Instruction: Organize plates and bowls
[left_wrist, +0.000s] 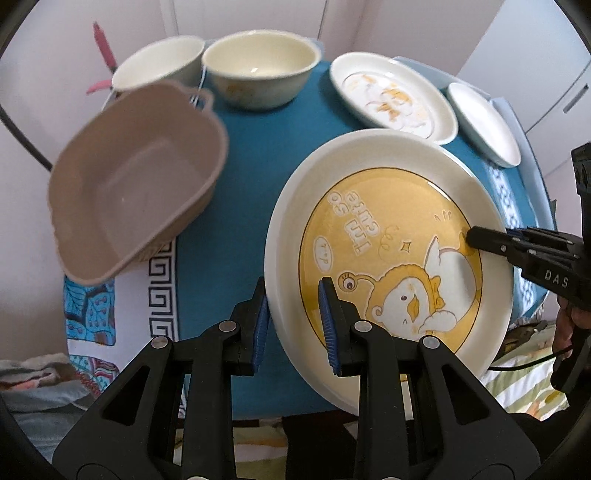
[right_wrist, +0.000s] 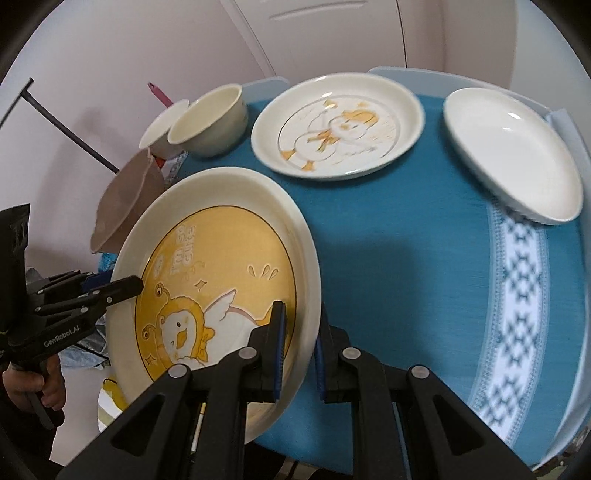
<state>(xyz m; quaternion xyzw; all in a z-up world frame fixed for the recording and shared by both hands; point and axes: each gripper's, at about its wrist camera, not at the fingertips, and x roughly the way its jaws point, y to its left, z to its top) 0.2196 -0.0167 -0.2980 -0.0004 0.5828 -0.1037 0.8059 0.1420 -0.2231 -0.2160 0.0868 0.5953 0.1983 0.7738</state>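
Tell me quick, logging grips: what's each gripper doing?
Left gripper: shut on the yellow plate rim.
Right gripper: shut on the same plate's opposite rim.

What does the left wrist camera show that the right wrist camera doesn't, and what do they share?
Only the left wrist view shows the inside of the brown basket and the patterned cloth border beside it. Only the right wrist view shows the duck drawing on the far plate clearly, and the white plate whole. Both show the yellow plate, with the left hand-held gripper and right hand-held gripper each straddling its rim, and two bowls.
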